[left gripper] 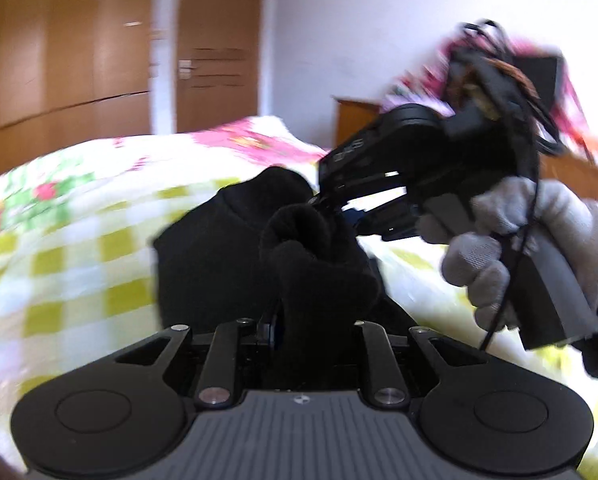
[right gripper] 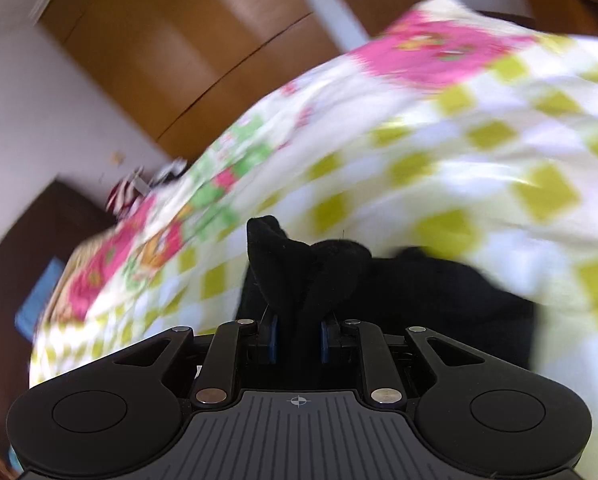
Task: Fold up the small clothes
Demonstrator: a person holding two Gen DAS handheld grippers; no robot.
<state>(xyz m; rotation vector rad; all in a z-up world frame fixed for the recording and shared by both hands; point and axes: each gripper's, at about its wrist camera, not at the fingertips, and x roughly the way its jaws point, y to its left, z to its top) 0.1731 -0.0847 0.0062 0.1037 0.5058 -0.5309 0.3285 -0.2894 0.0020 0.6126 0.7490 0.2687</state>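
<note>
A: Where's the black garment (left gripper: 203, 256)?
B: Lifted above the checked bed cover (right gripper: 439, 168), bunched between both tools.
A: The grips?
B: The left hand-held gripper (left gripper: 295, 320) pinches one fold; the right hand-held gripper (right gripper: 297, 336) clamps another, in a grey-gloved hand (left gripper: 511, 240).

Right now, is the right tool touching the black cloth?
Touching. The right wrist view shows the right tool shut on the black cloth, which bunches up between its blue pads.
</note>
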